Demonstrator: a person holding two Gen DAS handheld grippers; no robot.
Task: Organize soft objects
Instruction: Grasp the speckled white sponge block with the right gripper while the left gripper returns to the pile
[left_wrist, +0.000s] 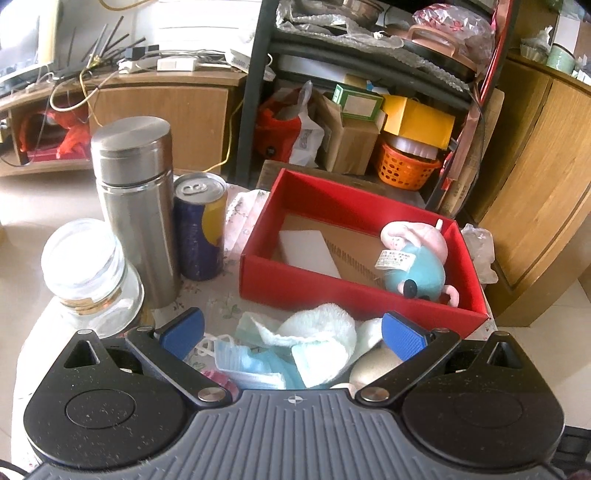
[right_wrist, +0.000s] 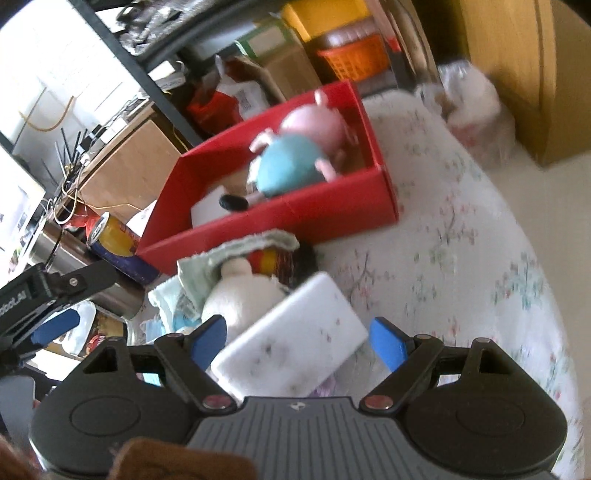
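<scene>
Only the right view shows a white sponge (right_wrist: 291, 336) between wide right tongs (right_wrist: 297, 341) — left tongs (left_wrist: 293, 332) wide too.

Red box (left_wrist: 303, 291), pink-and-teal plush (left_wrist: 417, 258), white sponge (right_wrist: 291, 343), floral white tablecloth (right_wrist: 461, 258), blue-and-yellow can (left_wrist: 201, 229)

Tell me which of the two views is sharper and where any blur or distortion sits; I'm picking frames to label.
Left wrist view: sharp, the red box and the steel flask crisp; fisheye bends the shelf posts. Right wrist view: motion-smeared throughout, worst on the white sponge between the open jaws of the right hand-held gripper; its corners go dark.
</scene>
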